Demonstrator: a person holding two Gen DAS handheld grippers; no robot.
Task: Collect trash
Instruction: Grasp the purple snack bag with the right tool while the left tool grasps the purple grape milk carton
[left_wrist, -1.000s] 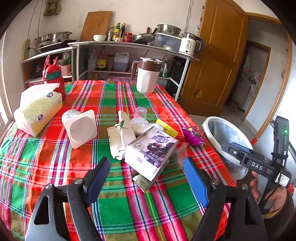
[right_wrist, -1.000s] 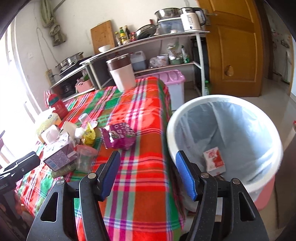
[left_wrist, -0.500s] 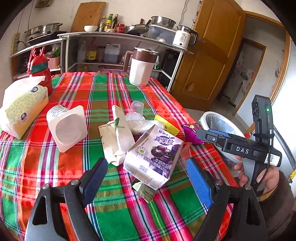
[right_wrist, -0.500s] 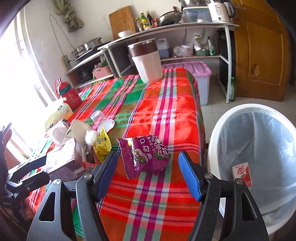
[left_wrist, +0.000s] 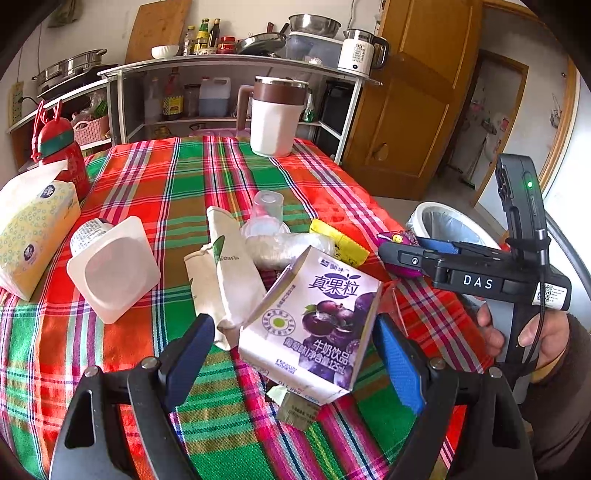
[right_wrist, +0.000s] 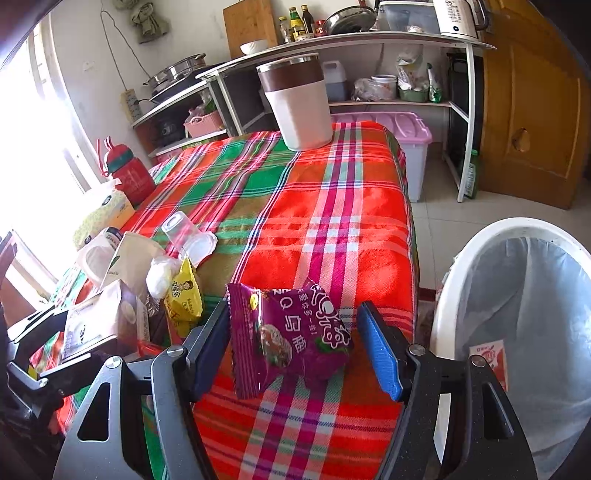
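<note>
- Two sets of tongs, both spread apart: your left gripper (left_wrist: 293, 356) straddles the purple-printed white milk carton (left_wrist: 314, 325), your right gripper (right_wrist: 295, 345) straddles the crinkled purple snack packet (right_wrist: 288, 339).
- White paper bag (left_wrist: 225, 280), yellow wrapper (right_wrist: 183, 299) and clear plastic cup (right_wrist: 177, 230) crowd beside the carton.
- White lined trash bin (right_wrist: 458, 280) stands just off the plaid table's (right_wrist: 314, 206) edge, right of your packet.

left wrist view looks low across the plaid table (left_wrist: 177, 192) toward twelve o'clock shelves; right wrist view shares it, bin (right_wrist: 454, 280) at three.
</note>
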